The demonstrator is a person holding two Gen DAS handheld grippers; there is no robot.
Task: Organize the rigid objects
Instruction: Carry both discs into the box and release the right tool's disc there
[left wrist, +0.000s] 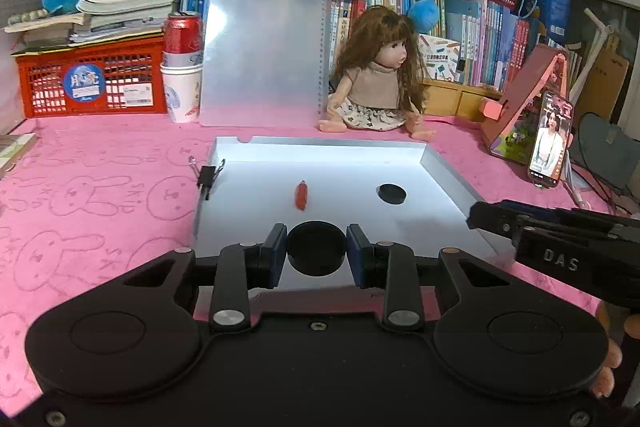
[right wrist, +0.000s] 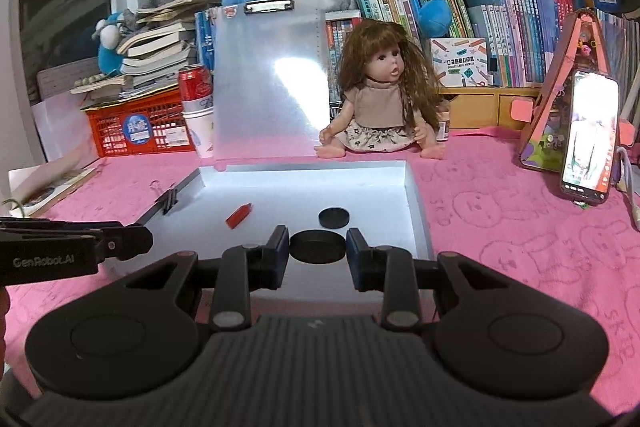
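Note:
A shallow white tray [left wrist: 320, 143] [right wrist: 304, 169] lies on the pink cloth. Inside it are a small red stick-shaped piece [left wrist: 301, 195] [right wrist: 239, 215] and a flat black round lid [left wrist: 392, 193] [right wrist: 333, 217]. My left gripper [left wrist: 317, 251] is shut on a thick black round cap [left wrist: 316, 241], its blue pads touching both sides, above the tray's near edge. My right gripper [right wrist: 317, 251] is shut on a flatter black round lid [right wrist: 317, 243] over the tray's front part. Each gripper shows from the side in the other view: the right gripper [left wrist: 476, 219] and the left gripper [right wrist: 146, 239].
A black binder clip [left wrist: 208, 177] sits on the tray's left rim. Behind the tray stand a translucent clipboard [left wrist: 264, 47], a doll [left wrist: 380, 79], a paper cup holding a red can [left wrist: 182, 87] and a red crate [left wrist: 92, 83]. A phone [left wrist: 550, 139] leans on a stand at right.

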